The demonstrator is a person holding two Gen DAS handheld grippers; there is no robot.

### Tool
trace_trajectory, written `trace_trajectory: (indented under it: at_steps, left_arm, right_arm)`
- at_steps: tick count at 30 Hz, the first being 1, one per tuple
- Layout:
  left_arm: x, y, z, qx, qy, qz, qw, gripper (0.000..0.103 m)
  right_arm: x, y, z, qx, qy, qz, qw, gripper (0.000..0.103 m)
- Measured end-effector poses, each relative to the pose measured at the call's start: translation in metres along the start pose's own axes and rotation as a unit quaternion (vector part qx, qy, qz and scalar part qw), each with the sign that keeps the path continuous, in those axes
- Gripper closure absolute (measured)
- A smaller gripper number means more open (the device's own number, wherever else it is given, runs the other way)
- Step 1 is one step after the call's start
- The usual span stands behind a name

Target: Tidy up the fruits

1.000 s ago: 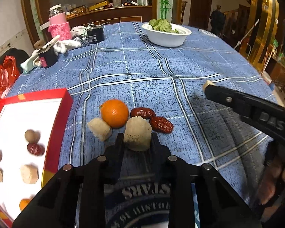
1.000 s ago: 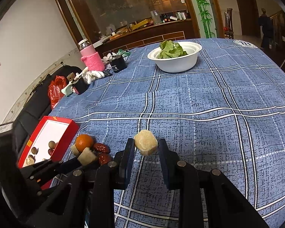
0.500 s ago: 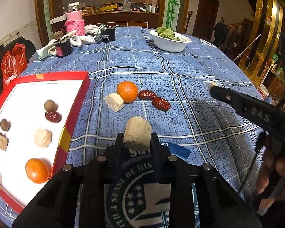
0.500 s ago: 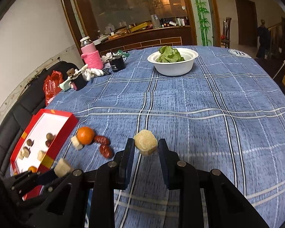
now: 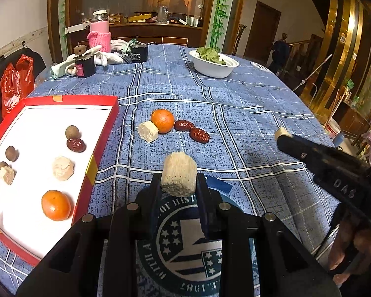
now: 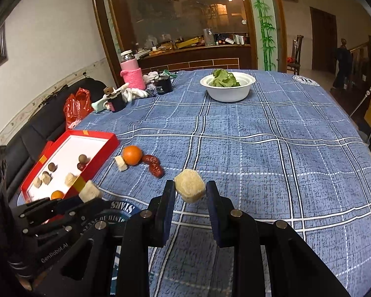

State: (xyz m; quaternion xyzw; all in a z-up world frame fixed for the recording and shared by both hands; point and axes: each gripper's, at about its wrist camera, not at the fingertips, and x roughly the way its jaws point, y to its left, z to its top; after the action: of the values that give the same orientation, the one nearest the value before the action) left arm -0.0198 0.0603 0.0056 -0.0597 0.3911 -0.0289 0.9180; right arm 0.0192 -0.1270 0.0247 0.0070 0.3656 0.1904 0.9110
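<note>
Each hand-held gripper is clamped on a pale chunk: the left hand-held gripper (image 5: 178, 190) grips one chunk (image 5: 178, 177) above the desk (image 5: 247, 113), beside the red box (image 5: 104, 146), while the right hand-held gripper (image 6: 191, 198) grips another chunk (image 6: 190, 189). An orange (image 5: 162, 120) and two red dates (image 5: 192, 130) lie on the desk.

Both cameras sit close behind their own jaws, looking forward along them and down across the blue checked tablecloth (image 5: 235, 113) toward the far white bowl (image 6: 228, 87). Both views share the red box (image 5: 61, 99), left of each pair of jaws, and the loose orange (image 6: 132, 155) ahead.
</note>
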Motion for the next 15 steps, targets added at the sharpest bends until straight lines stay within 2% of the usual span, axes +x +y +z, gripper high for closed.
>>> trace_trajectory:
  at_steps: [7,15]
  left_arm:
    - [-0.011,0.006,-0.002,-0.007,-0.01,0.006,0.9999,0.079]
    - [-0.025,0.015,0.001,-0.02,-0.028,0.013,0.9993,0.079]
  right_arm:
    - [0.005,0.007,-0.011,0.0,0.014,0.004,1.0,0.077]
    - [-0.005,0.014,-0.014,-0.005,0.007,0.009,1.0,0.077]
